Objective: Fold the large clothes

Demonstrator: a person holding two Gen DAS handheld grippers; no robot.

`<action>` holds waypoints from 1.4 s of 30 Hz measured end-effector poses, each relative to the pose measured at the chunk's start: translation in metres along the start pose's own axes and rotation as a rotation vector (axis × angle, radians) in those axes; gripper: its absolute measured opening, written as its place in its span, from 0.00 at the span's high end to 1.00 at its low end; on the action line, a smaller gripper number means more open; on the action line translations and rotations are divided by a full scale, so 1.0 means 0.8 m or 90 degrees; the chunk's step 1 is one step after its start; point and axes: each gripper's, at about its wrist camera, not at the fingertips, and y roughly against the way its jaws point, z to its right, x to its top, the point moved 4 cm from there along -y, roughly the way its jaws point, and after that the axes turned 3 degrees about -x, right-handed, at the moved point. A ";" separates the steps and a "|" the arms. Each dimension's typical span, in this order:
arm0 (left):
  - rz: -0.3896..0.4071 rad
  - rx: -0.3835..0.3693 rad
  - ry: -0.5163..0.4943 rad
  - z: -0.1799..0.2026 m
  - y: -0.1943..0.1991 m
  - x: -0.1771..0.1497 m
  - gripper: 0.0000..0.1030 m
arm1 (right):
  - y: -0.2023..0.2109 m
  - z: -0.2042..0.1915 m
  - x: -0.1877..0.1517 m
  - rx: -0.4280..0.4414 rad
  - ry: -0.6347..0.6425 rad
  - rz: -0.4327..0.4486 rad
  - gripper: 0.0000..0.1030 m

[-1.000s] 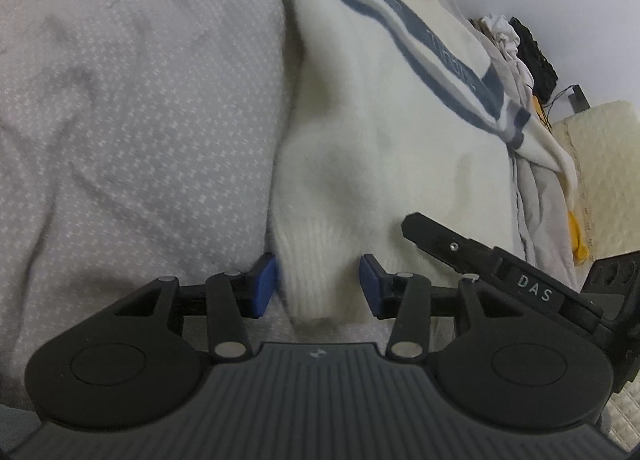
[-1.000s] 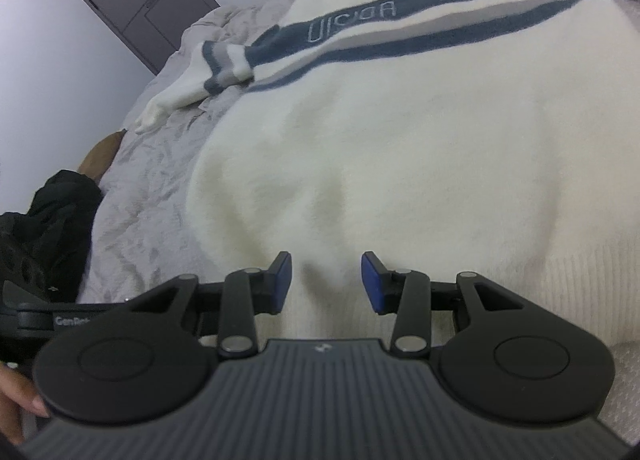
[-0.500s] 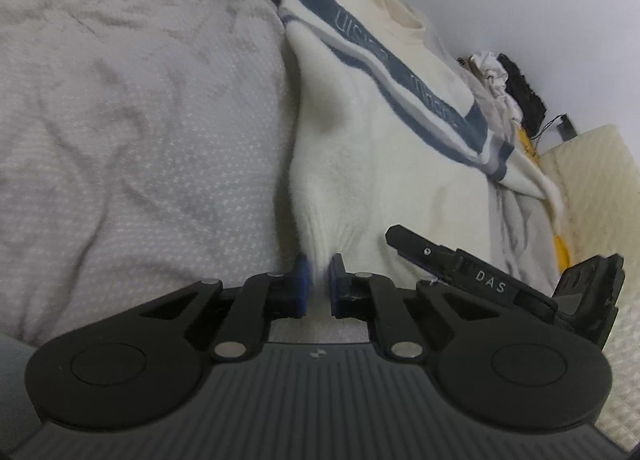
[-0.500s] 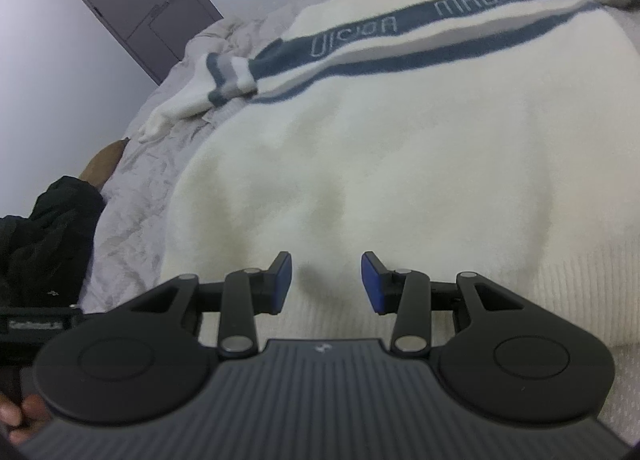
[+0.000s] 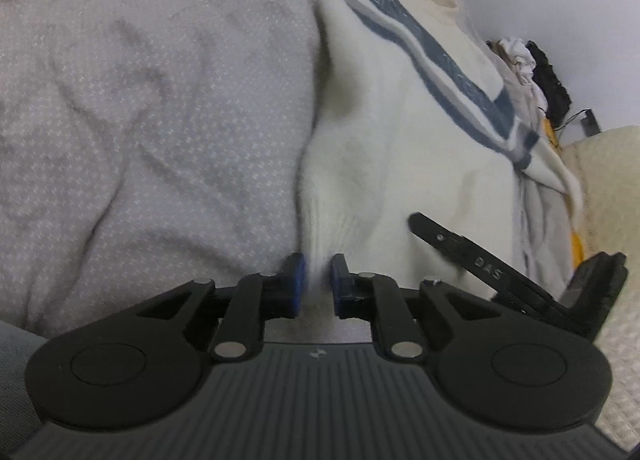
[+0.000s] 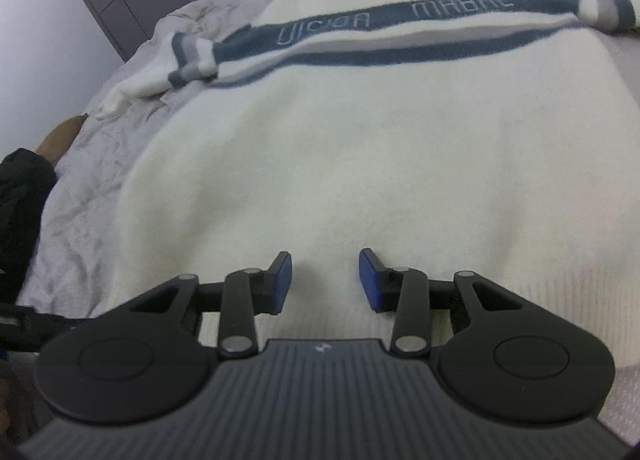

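Tongs on our left pinch the sweater hem, jaws easing apart, at the garment's near left corner on the bed. From our right view, right tongs stand apart over the sweater's near hem.

Left wrist view low over sweater hem, right wrist view facing collar, both sharing sweater.
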 end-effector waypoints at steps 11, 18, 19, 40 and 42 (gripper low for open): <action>0.129 0.031 -0.164 0.075 0.054 0.023 0.58 | 0.037 0.010 0.015 -0.025 -0.020 0.076 0.60; 0.168 0.022 -0.254 0.148 0.042 0.052 0.58 | 0.079 0.024 0.037 -0.053 -0.015 0.161 0.60; 0.177 0.019 -0.267 0.159 0.040 0.056 0.58 | 0.086 0.027 0.040 -0.057 -0.016 0.173 0.60; 0.193 0.054 -0.316 0.137 -0.096 0.088 0.57 | 0.117 0.086 0.079 -0.091 -0.062 0.242 0.53; 0.178 0.080 -0.300 0.125 -0.109 0.092 0.57 | 0.114 0.103 0.084 -0.104 -0.097 0.241 0.37</action>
